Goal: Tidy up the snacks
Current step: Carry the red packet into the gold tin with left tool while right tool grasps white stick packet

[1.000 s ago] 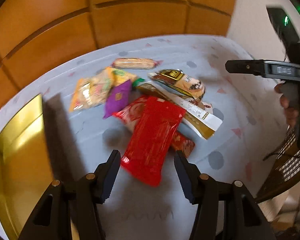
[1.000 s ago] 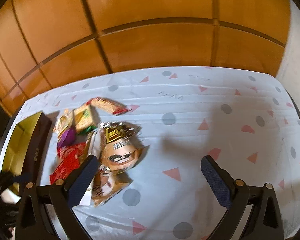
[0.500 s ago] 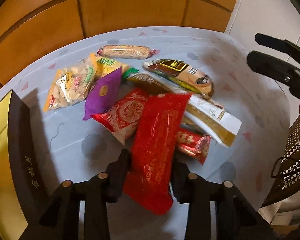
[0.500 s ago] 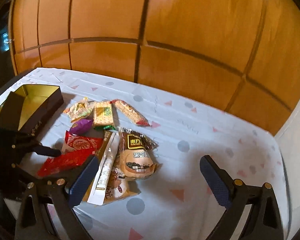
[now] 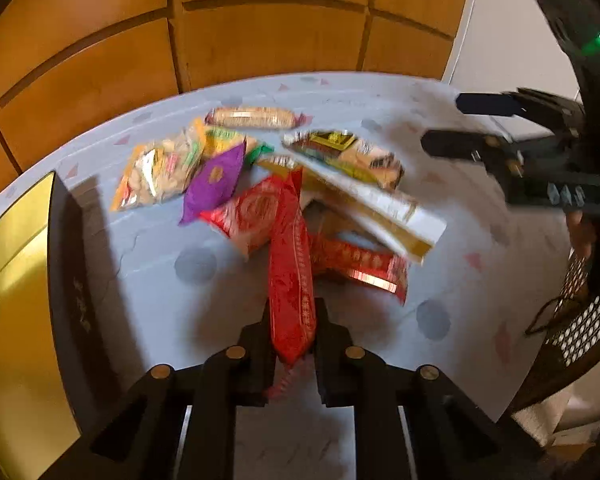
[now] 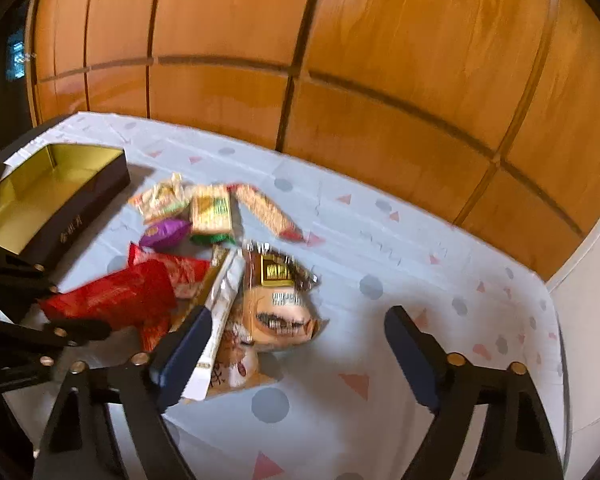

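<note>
At nine o'clock the gold-lined box (image 5: 16,280) sits open. The left hand-held gripper (image 5: 291,344) is clamped on the long red snack packet (image 5: 290,276); next comes a lift clear of the pile (image 5: 284,184) toward the box's dark wall. At three o'clock the right hand-held gripper (image 6: 296,354) is closing, nothing between its jaws; the counter (image 6: 440,280) there is bare.

The left gripper (image 5: 293,344) points steeply down near the table's (image 5: 148,248) near edge, its jaws clamped on the near end of a long red packet (image 5: 291,280), whose far end lies out toward the table's middle. The right gripper (image 6: 296,344) hangs tilted down over the table, its jaws closing with nothing between them, the pads well apart. Fingers of the hand (image 5: 592,234) wrap its handle.
</note>
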`<state>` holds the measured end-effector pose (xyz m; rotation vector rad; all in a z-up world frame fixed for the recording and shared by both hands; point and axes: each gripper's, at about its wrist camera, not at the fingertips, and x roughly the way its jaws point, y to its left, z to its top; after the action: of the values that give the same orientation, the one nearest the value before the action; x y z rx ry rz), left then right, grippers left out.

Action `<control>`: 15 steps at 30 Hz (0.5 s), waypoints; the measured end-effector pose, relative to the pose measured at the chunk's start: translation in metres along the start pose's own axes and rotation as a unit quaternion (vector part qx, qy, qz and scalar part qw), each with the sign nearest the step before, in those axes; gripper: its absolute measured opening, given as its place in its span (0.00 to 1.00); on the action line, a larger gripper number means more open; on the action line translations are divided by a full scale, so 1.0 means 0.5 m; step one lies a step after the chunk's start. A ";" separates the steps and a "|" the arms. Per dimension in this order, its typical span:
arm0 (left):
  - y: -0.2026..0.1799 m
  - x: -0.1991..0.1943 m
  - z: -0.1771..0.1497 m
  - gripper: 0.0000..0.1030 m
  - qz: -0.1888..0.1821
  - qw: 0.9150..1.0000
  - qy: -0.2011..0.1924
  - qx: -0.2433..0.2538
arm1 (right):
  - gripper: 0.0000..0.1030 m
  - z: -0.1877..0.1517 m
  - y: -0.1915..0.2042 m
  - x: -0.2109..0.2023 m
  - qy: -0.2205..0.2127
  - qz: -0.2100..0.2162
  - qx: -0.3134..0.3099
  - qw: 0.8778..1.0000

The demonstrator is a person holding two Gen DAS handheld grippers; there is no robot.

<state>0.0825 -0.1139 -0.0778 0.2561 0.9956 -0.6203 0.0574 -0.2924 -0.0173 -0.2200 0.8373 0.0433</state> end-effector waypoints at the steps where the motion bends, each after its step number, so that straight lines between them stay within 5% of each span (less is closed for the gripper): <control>1: 0.002 -0.002 -0.006 0.14 -0.006 1.000 0.000 -0.007 | 0.67 -0.002 -0.002 0.008 0.012 0.006 0.006 1.000; 5: 0.012 -0.025 -0.030 0.14 -0.027 0.999 -0.013 -0.037 | 0.49 -0.012 -0.018 0.040 0.057 0.055 0.049 0.996; 15: 0.033 -0.128 -0.071 0.14 -0.058 0.992 -0.060 -0.094 | 0.47 0.009 0.041 0.098 0.091 0.163 0.072 0.980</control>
<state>0.0423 -0.0603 -0.0440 -0.0067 0.9494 -0.6350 0.0912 -0.2737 -0.0543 0.0532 1.0494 0.2728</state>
